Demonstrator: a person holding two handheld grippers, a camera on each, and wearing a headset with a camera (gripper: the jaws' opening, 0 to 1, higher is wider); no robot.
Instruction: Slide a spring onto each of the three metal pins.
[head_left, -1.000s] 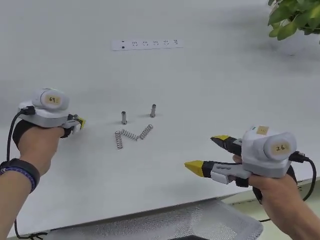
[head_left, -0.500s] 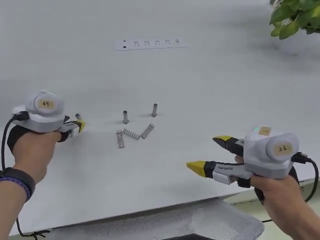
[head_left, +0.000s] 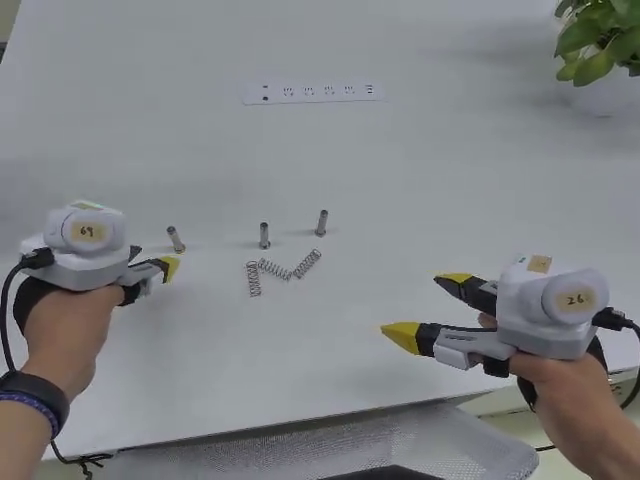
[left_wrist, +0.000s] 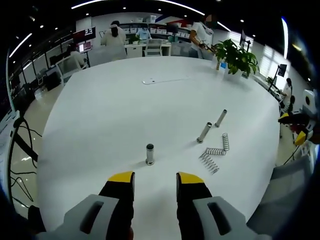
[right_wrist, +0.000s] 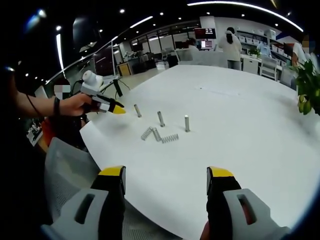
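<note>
Three short metal pins stand upright on the white table: one on the left (head_left: 176, 239), one in the middle (head_left: 264, 235) and one on the right (head_left: 321, 222). Three springs (head_left: 275, 270) lie in a zigzag just in front of the middle pin. My left gripper (head_left: 165, 268) is open and empty, a little short of the left pin (left_wrist: 150, 154). The springs (left_wrist: 215, 151) lie to its right. My right gripper (head_left: 428, 308) hovers wide open near the table's front edge, well away from the pins (right_wrist: 161, 118) and springs (right_wrist: 156, 134).
A white power strip (head_left: 315, 92) lies at the back of the table. A potted plant (head_left: 600, 40) stands at the back right. A mesh basket (head_left: 330, 450) sits below the table's front edge.
The left pin, hidden at the left gripper a second ago, now stands free on the table, and the left gripper has drawn back from it. The right gripper has hardly moved.
</note>
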